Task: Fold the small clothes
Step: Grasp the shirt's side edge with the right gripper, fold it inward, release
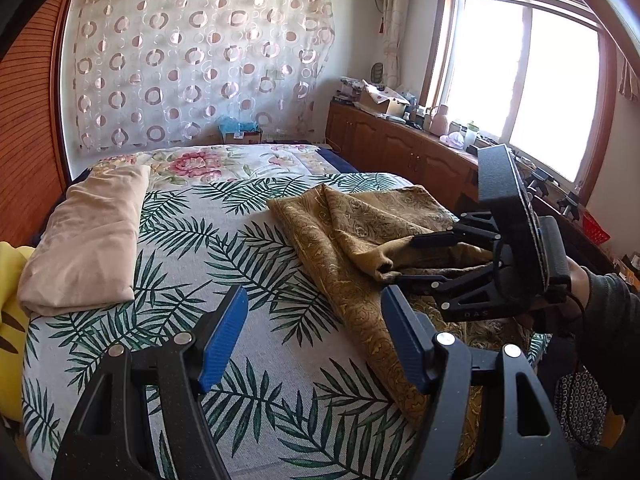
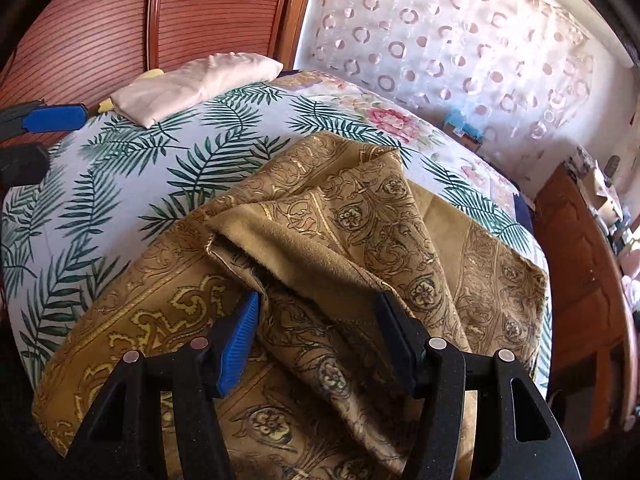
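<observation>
Both right gripper (image 2: 318, 334) jaws straddle raised fold of ochre cloth (image 2: 360, 216).

Bed (image 1: 248, 264): patterned cloth (image 1: 360, 220) on right side; folded cloth (image 1: 88, 240) on left, near headboard (image 1: 28, 140); cabinet (image 1: 400, 144) beyond right edge, under window (image 1: 520, 80).

Daylight pours through a wood-framed window (image 1: 524, 92) above a cluttered wooden cabinet (image 1: 400, 148); a circle-patterned sheer curtain (image 1: 200, 64) covers the wall behind the leaf-print bed (image 1: 240, 248).
</observation>
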Available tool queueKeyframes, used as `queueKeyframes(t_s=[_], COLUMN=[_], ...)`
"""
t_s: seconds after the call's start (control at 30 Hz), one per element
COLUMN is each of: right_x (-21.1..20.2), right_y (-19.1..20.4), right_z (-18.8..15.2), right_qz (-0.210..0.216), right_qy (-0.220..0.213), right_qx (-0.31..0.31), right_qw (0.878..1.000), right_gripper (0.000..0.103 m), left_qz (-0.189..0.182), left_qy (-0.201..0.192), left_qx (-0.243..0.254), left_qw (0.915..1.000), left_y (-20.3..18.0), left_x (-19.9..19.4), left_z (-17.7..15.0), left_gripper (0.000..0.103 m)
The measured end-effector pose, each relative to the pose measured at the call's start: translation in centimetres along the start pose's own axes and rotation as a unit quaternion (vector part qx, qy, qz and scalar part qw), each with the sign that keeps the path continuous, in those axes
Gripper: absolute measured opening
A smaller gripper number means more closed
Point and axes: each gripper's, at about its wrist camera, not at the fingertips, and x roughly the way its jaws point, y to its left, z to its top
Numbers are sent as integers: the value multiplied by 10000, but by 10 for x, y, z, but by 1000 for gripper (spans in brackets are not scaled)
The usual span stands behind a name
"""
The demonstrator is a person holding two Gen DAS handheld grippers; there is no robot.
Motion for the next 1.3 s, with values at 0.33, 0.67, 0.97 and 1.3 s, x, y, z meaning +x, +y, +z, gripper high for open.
queueKeyframes(t_s=[0.33,0.67,0.97,1.3], right_x=[5,-23,-4,-2], right_y=[-14,-70,-155,-171], right_z=[1,14,26,-5], right_qz=[459,-84,-1061,-1406], right_qy=[-17,-562,-494,-224], right_qx=[-13,498,1719,2230], right_qw=[9989,9971,9781,9644], right_gripper=[8,3,3,27], left_qz=[-38,-61,-88,-127], left_qy=[81,113,191,261], left_qx=[-5,-10,28,67], left_qw=[10000,9999,9998,9996], left_y=[-3,-3,-6,-9], left_x=[5,8,12,16], left_z=[-5,-7,-9,-10], left_gripper=[70,70,70,70])
